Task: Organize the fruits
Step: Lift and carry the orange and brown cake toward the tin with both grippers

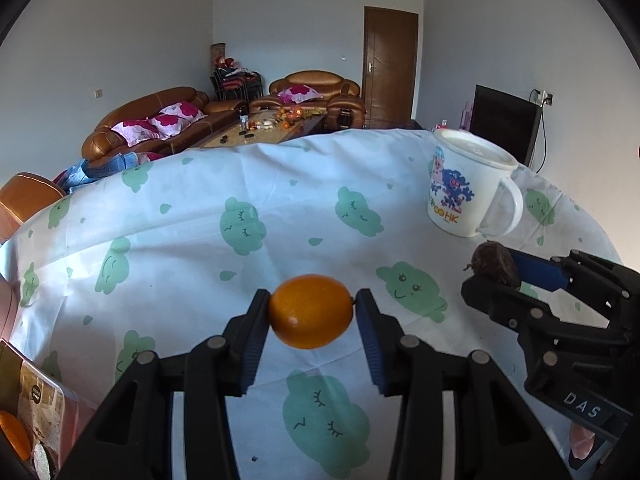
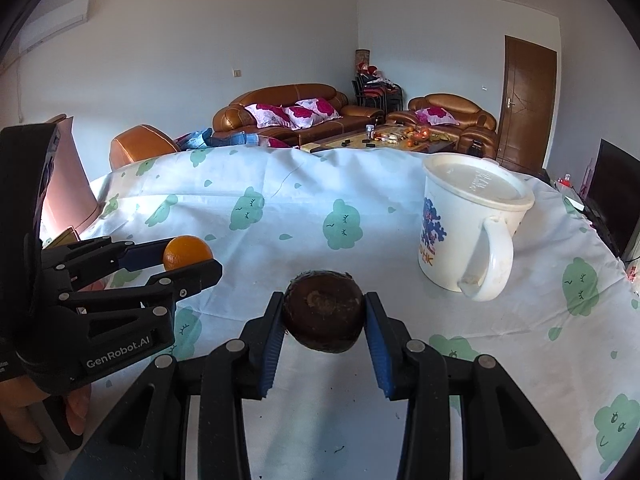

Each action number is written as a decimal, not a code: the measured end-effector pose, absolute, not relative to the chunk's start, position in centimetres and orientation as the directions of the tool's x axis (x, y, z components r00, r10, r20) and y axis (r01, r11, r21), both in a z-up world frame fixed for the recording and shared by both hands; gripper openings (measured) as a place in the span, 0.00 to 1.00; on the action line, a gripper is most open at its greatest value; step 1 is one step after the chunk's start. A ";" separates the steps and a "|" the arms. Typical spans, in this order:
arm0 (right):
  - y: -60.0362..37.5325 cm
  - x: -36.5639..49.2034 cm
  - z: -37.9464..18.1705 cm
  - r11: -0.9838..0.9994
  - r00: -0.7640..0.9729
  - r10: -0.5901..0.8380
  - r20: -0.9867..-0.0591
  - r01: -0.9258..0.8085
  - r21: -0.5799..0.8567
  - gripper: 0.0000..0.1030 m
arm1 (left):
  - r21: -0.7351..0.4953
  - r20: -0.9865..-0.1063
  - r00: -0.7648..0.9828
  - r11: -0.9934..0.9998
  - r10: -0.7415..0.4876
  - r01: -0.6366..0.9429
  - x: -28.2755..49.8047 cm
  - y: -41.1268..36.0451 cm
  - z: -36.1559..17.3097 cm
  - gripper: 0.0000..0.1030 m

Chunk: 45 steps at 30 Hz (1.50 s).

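Two grippers each clamp a fruit above the cloud-print tablecloth [image 1: 168, 264]: the left gripper [image 1: 312, 312] pinches an orange [image 1: 310, 311], the right gripper [image 2: 324, 314] a dark brown fruit [image 2: 323, 316] too shadowed to identify. A white mug [image 2: 468, 232] stands ahead on the right, contents unreadable. Another orange piece [image 1: 14, 434] is cut off at the left view's lower-left edge.

Pale walls enclose a bright room with brown leather sofas [image 2: 280, 110] bearing pink floral cushions, a cluttered coffee table [image 2: 384, 138], and a dark wooden door [image 2: 526, 100].
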State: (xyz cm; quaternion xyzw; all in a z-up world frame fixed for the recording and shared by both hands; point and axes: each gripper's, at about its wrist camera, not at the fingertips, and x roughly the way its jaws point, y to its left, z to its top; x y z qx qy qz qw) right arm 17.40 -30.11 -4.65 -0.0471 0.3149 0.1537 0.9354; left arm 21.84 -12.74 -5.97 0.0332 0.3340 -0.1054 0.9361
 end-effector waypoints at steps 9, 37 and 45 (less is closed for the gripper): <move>-30.1 16.8 -4.3 0.948 0.776 0.259 -0.575 -0.318 -0.002 0.40 | 0.014 -0.596 0.787 0.978 -0.160 0.209 21.2 -12.8 -5.4 0.44; -29.3 14.6 -3.3 0.941 0.843 0.257 -0.472 -0.329 -0.077 0.40 | 0.029 -0.512 0.848 0.984 -0.137 0.177 19.2 -12.2 -4.4 0.44; -29.4 14.3 -3.1 0.942 0.853 0.258 -0.454 -0.327 -0.080 0.40 | 0.060 -0.479 0.869 0.984 -0.121 0.169 18.3 -12.5 -4.1 0.44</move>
